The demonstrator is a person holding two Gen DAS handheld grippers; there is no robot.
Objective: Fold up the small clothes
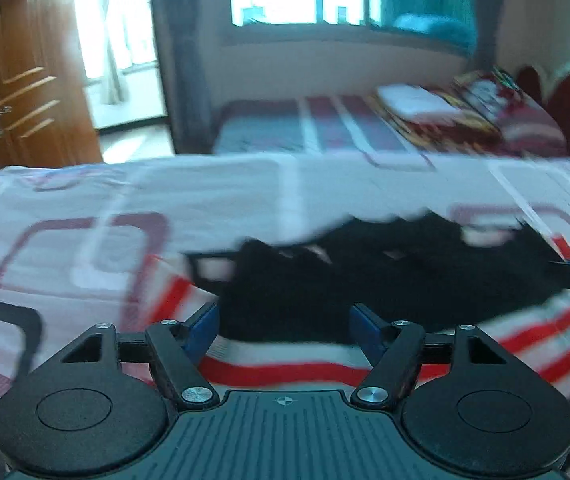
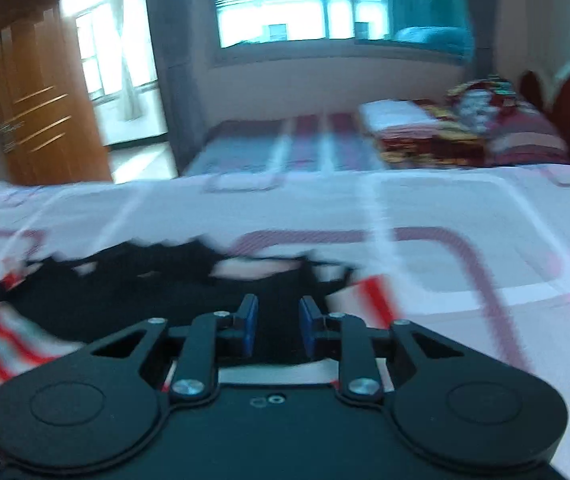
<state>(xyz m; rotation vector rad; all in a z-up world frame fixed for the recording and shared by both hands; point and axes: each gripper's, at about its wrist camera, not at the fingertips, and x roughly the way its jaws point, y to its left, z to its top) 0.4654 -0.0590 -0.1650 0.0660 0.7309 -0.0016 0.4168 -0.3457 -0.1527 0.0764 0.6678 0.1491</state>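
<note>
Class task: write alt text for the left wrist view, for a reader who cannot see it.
An open claw with blue pads hangs over a crumpled black garment lying on a bed with a red, white and purple patterned sheet. Behind are a second bed, a window and a wooden door; the picture is motion-blurred.

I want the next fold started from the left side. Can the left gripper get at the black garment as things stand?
Probably yes. The left gripper stands open just above the near edge of the black garment on the bedspread, with nothing between them.
</note>
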